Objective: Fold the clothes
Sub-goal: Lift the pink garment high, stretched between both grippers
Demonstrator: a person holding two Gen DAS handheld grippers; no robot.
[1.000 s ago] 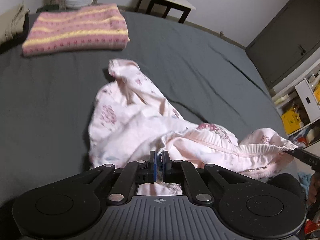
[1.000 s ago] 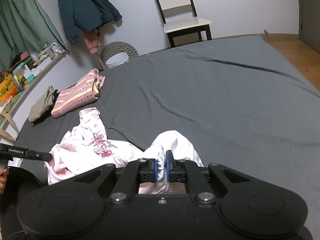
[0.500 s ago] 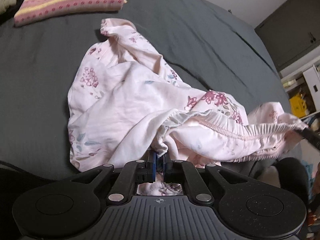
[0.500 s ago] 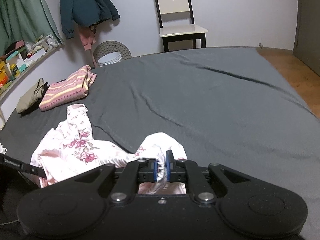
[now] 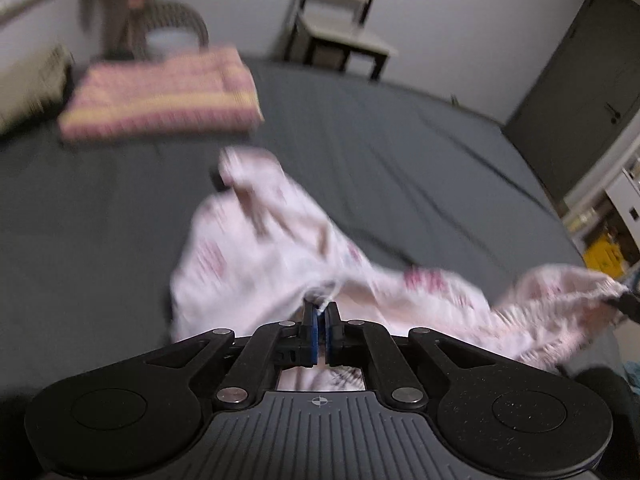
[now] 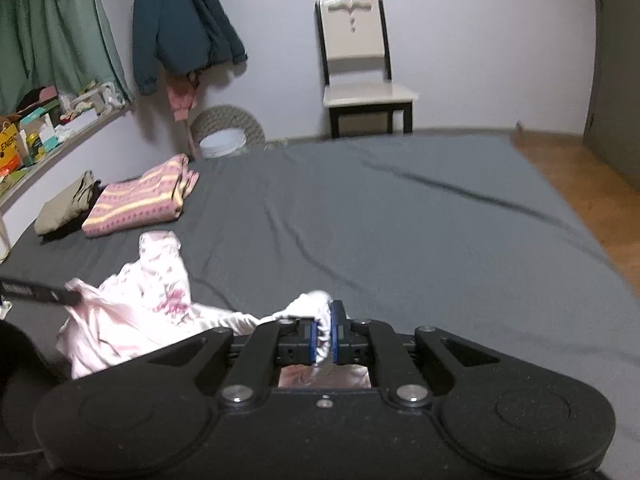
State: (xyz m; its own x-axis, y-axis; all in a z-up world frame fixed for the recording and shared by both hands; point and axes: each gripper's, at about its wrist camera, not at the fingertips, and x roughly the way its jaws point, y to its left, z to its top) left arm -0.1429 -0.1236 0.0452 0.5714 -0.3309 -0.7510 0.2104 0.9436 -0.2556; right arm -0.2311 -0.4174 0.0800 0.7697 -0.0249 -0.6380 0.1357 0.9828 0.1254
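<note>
A pale pink floral garment [image 5: 264,256] lies crumpled on the dark grey bed [image 5: 400,152]. My left gripper [image 5: 320,312] is shut on one end of its elastic waistband. My right gripper [image 6: 325,322] is shut on the other end, and the garment [image 6: 152,300] trails off to its left. The waistband hangs loosely between the two grippers. In the left wrist view the right gripper's fingertip [image 5: 626,300] shows at the far right edge, pinching the cloth. In the right wrist view the left gripper's finger [image 6: 36,292] enters from the left. The left wrist view is blurred by motion.
A folded pink and yellow striped garment [image 6: 140,200] and a folded khaki one [image 6: 64,208] lie at the bed's far left corner. A chair [image 6: 360,76], a round woven basket [image 6: 228,132] and a hanging dark jacket [image 6: 180,20] stand by the far wall. Wood floor [image 6: 580,184] lies right of the bed.
Both grippers have tilted up and lifted, still shut on the waistband. The garment has bunched and shifted on the bed. The left wrist view went from looking down at the cloth to looking across the bed.
</note>
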